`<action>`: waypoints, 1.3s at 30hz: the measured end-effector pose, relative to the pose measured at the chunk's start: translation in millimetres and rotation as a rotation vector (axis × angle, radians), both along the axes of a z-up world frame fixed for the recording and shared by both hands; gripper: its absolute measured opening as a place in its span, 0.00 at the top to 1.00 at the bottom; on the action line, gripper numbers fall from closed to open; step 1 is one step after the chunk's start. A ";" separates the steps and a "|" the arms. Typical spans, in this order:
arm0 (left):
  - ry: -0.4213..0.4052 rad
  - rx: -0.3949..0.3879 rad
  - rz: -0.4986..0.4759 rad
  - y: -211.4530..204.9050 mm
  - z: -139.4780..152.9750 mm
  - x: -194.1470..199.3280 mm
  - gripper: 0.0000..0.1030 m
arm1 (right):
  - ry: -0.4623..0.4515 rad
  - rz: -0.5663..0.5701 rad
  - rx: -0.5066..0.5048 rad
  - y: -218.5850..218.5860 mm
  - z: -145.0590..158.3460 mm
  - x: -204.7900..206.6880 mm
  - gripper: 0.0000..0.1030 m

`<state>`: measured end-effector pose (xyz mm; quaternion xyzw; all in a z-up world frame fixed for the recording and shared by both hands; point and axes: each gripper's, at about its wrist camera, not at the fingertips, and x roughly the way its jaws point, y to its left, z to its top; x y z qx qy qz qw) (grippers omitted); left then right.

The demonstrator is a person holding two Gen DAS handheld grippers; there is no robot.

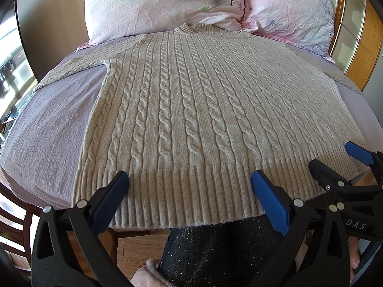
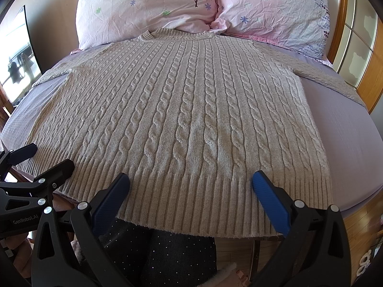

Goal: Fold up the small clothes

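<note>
A beige cable-knit sweater [image 1: 191, 100] lies flat on the bed, collar toward the pillows, sleeves spread to both sides, ribbed hem hanging over the near edge. It also fills the right wrist view [image 2: 191, 110]. My left gripper [image 1: 190, 179] is open and empty, its fingers over the hem left of centre. My right gripper [image 2: 191, 179] is open and empty over the hem right of centre. The right gripper shows at the right of the left wrist view [image 1: 335, 157]; the left gripper shows at the left of the right wrist view [image 2: 47, 155].
A lilac bed sheet [image 1: 47, 129] covers the mattress. Two pink floral pillows [image 1: 162, 2] [image 2: 270, 7] lie at the head. A wooden frame [image 2: 340, 24] with glass panels stands at the right. The person's dark dotted trousers [image 1: 215, 251] are below the hem.
</note>
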<state>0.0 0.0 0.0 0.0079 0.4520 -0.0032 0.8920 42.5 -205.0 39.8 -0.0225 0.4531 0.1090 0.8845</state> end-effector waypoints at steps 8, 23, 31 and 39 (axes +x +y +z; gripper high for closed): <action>-0.049 0.015 -0.013 -2.9 1.8 -5.6 0.02 | -0.098 0.154 0.054 -6.8 -1.0 7.8 0.01; -0.328 -0.238 0.143 113.5 59.0 66.5 0.02 | -0.009 -0.841 0.476 -369.2 3.8 208.8 0.55; -0.301 -0.364 0.347 191.2 49.7 102.5 0.02 | -0.038 -0.972 0.622 -421.8 -31.2 245.8 0.59; -0.318 -0.353 0.463 247.2 46.8 108.0 0.02 | -0.239 -0.790 0.557 -376.3 20.3 247.8 0.93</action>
